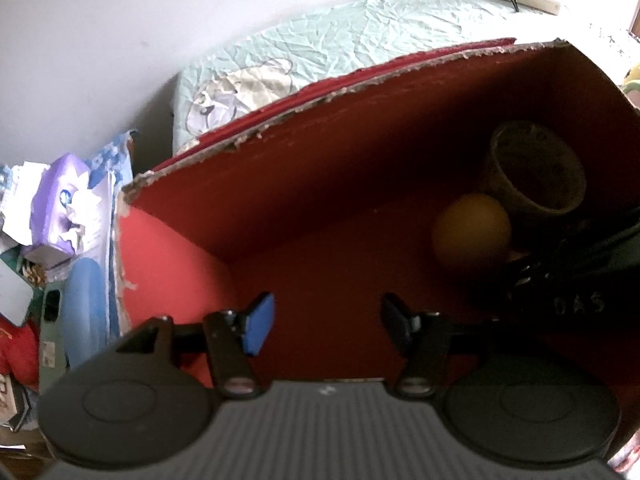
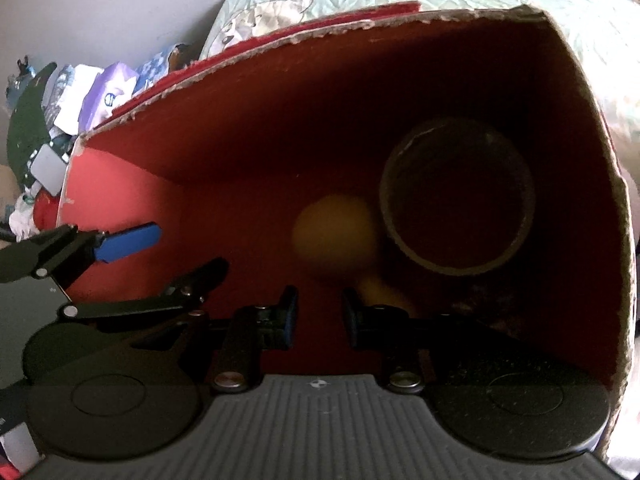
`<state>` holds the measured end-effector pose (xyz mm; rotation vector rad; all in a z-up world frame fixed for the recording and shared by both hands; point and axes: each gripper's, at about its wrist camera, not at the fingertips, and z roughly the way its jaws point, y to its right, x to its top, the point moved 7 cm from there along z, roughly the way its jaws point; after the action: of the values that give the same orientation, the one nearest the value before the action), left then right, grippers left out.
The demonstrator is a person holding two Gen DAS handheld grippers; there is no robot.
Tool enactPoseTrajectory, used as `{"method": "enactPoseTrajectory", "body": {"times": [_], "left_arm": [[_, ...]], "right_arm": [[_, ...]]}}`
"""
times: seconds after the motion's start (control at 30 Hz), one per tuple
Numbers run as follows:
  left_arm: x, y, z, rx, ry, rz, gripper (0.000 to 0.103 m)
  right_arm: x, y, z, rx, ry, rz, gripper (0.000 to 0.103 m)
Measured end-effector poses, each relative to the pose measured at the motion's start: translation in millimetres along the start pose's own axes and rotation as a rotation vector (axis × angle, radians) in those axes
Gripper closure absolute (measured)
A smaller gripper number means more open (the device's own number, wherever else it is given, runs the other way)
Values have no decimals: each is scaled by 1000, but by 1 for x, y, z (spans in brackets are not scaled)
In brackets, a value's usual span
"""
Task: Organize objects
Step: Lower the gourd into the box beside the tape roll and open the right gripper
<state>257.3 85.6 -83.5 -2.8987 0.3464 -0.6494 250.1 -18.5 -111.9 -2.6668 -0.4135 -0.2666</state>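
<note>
Hovering inside the red cardboard box [image 1: 320, 200]: left hand-held gripper [image 1: 328, 320] gaping wide, gripping nothing; right hand-held gripper [image 2: 318, 312] parted narrowly, also gripping nothing. Lying just ahead, the yellow ball [image 2: 334, 232], touching the upright cup [image 2: 456, 196] beyond it. Stretching behind the box, the bed's pale green sheet [image 1: 380, 28].

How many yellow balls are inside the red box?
1 that I can make out. The yellow ball lies on the floor of the red box, right beside the cup. A yellowish blur sits just below it, too dark to identify, so more may be hidden.
</note>
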Motion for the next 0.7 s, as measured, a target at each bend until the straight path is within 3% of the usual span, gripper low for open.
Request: {"method": "enactPoseTrajectory", "body": {"times": [0.7], "left_arm": [[2, 1, 0, 81, 26, 17, 35]], "right_arm": [[6, -15, -4, -69, 135, -58, 74]]}}
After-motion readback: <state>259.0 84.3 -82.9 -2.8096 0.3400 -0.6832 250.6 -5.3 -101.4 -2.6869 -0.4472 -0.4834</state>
